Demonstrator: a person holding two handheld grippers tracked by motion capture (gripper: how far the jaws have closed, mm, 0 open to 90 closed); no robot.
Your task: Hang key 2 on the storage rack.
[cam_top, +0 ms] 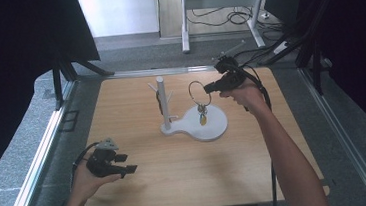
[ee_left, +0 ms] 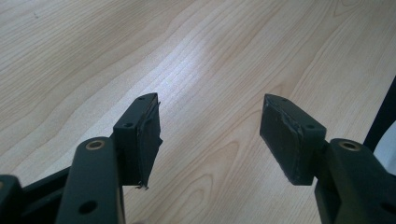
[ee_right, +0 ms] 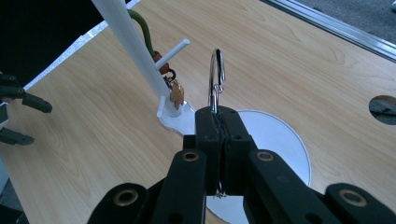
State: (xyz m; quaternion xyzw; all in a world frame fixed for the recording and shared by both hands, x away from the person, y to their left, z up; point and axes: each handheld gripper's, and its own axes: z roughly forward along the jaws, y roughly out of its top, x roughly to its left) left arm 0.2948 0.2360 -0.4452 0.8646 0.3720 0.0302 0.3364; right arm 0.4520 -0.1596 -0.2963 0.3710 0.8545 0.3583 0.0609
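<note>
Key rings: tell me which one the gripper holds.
The large metal ring with charms dangling, pinched in the right gripper above the white base. The other hangs on the stand's pegs.

We see a pale wood-grain table [cam_top: 176, 169], a white peg stand [cam_top: 162, 102] on its white base [cam_top: 213, 125], a silver key ring [ee_right: 216, 77], an orange-and-green charm [cam_top: 203, 117], black grippers [cam_top: 208, 86], an olive-green cord [ee_right: 142, 28]

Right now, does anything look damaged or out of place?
Yes. The pad on one finger of the left gripper looks frayed and peeling at its lower edge. Otherwise the white stand sits upright on the table.
</note>
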